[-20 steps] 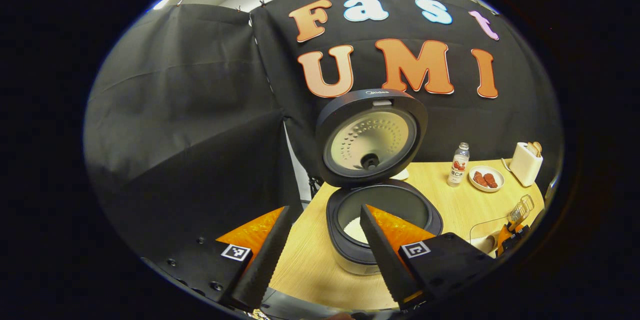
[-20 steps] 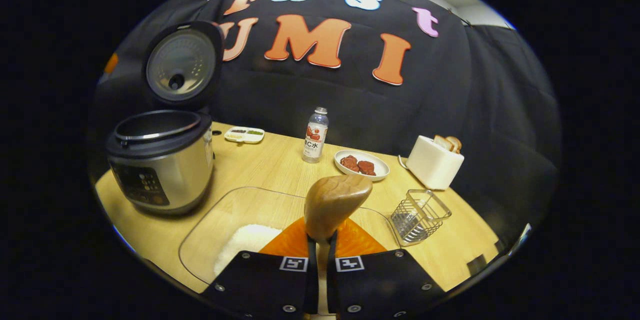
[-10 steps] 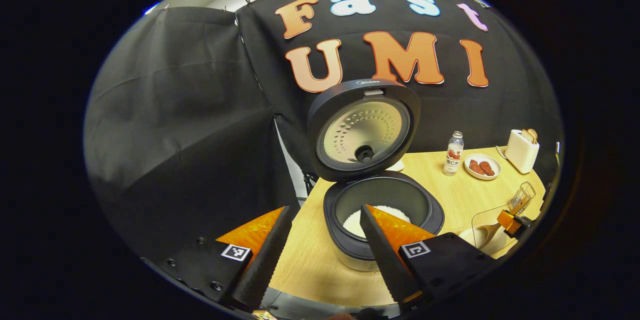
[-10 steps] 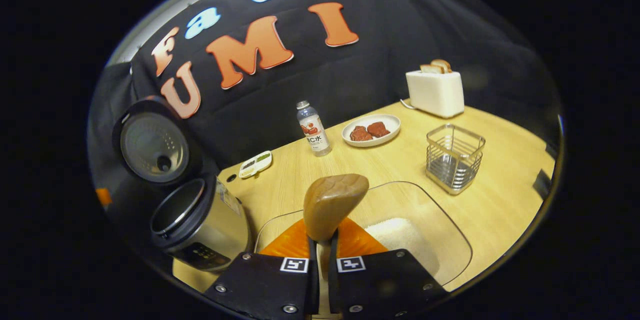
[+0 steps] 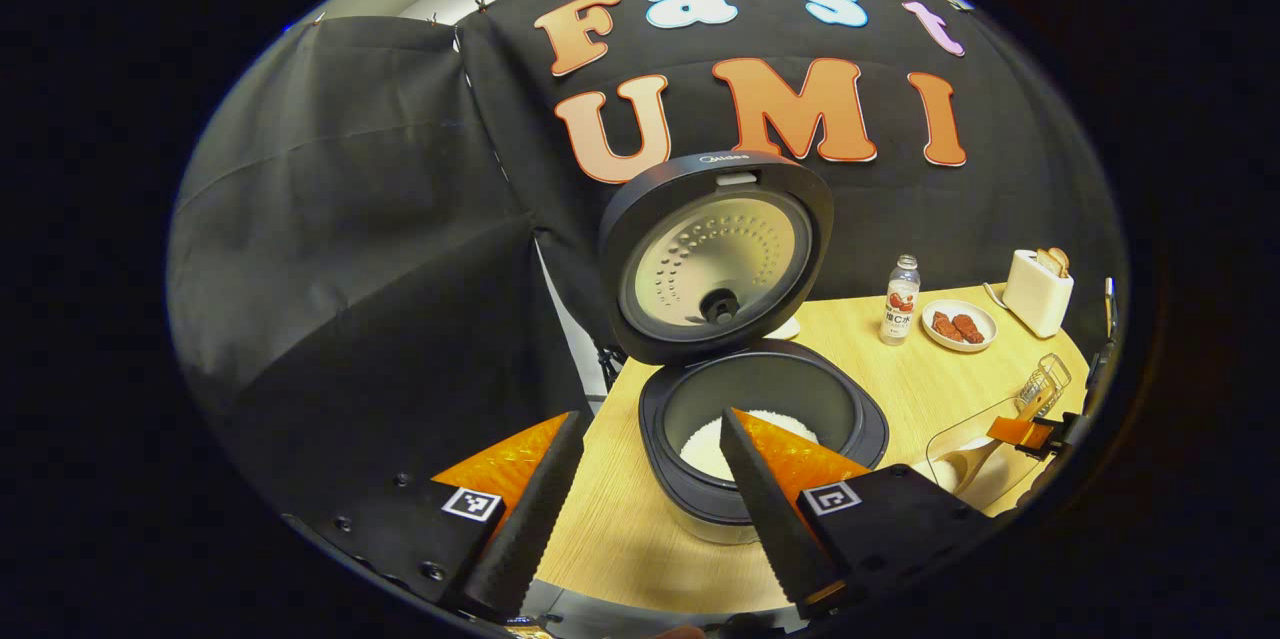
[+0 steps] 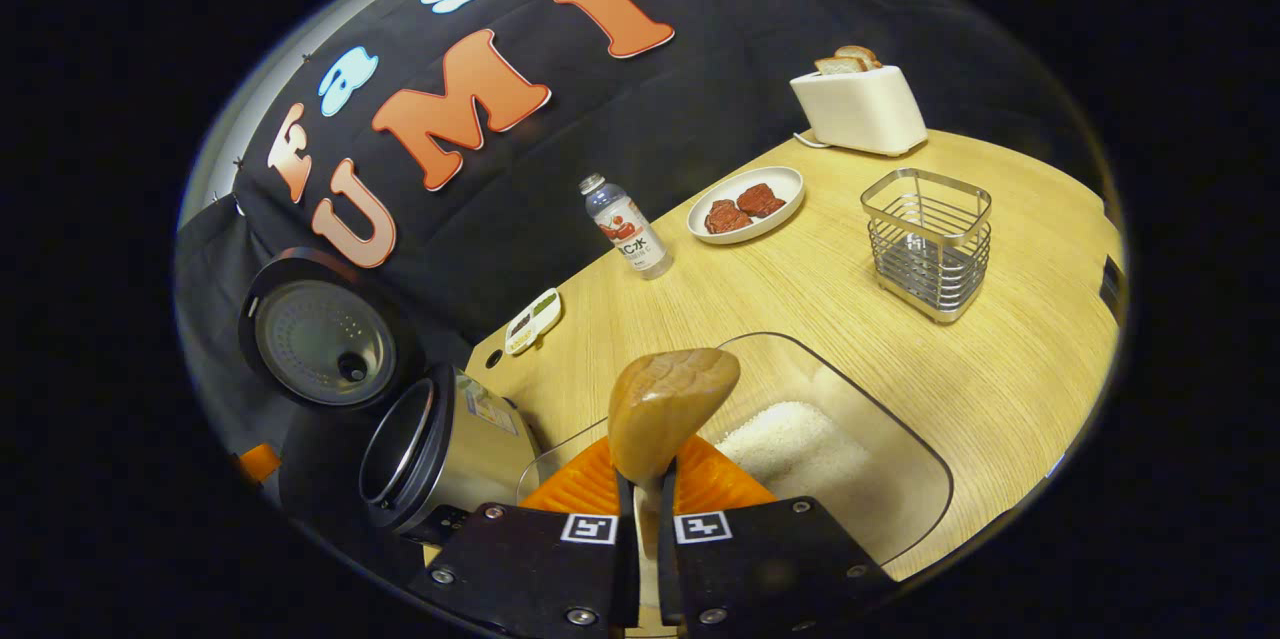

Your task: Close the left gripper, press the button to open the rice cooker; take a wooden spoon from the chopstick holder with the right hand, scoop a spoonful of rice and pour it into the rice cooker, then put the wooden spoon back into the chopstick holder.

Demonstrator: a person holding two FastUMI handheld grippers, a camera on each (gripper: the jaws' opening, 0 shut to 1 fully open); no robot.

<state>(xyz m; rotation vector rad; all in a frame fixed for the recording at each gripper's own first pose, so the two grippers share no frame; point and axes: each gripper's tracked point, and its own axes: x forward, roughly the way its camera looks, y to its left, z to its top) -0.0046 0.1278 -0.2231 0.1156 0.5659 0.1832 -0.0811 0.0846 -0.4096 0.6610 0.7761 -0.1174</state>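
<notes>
right gripper (image 6: 645, 509) jaws clamp wooden spoon (image 6: 668, 407); left gripper (image 5: 640, 509) jaws wide, empty.

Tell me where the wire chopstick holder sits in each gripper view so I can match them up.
Left gripper view: the chopstick holder is small at the far right edge, just beyond the glass rice tray.
Right gripper view: it stands upright at the upper right on the table, empty, in front of the white toaster.
Shared landmark: the plate of red food beside the drink bottle.
</notes>
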